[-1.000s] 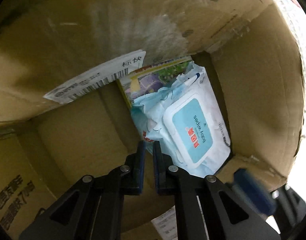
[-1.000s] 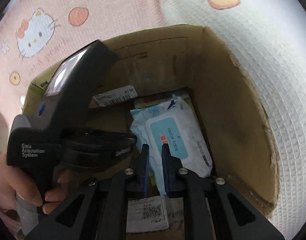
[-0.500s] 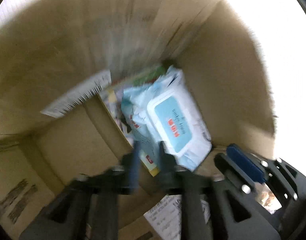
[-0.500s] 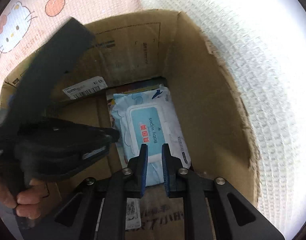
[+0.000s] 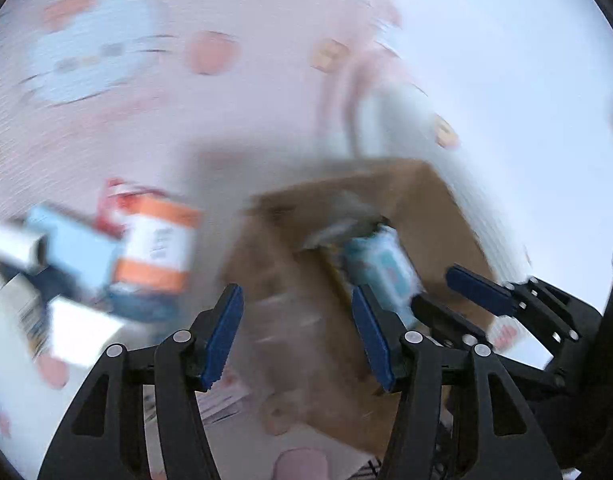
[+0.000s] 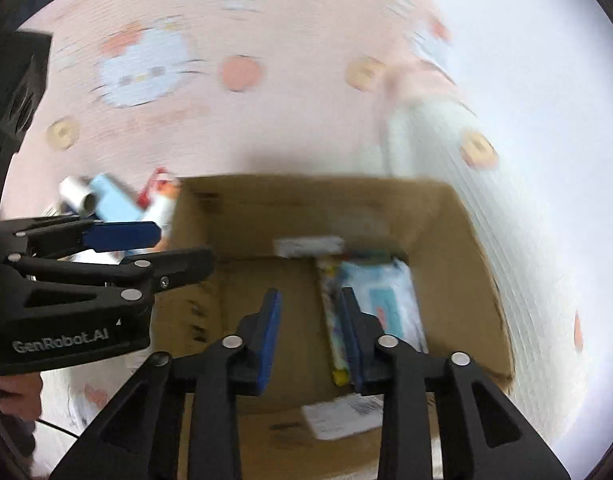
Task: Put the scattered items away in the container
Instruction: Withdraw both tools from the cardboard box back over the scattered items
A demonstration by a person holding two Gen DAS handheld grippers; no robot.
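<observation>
The open cardboard box [image 6: 458,240] stands on a pink cartoon mat, blurred by motion. Inside it lie a pale blue baby wipes pack [image 6: 386,300] and a colourful booklet [image 6: 329,312]. My right gripper [image 6: 310,336] hovers above the box's near side, jaws opening, nothing between them. My left gripper [image 5: 298,332] is above the box's left wall [image 5: 266,248], jaws opening wide and empty. Left of the box lie an orange-and-white carton [image 5: 158,252], a light blue box [image 5: 74,256] and a white roll [image 5: 14,244]. The wipes pack [image 5: 382,264] shows in the box here too.
The pink mat [image 6: 234,128] turns white on the right. A white shipping label [image 6: 308,246] hangs on the box's far wall. My left gripper [image 6: 162,250] shows at the left of the right wrist view, with a hand [image 6: 14,392] below it. The right gripper [image 5: 454,300] shows at the left wrist view's right.
Both grippers have risen out of the box and drawn back. Both jaws were shut and now stand apart. The left view has swung left, bringing the items on the mat into sight.
</observation>
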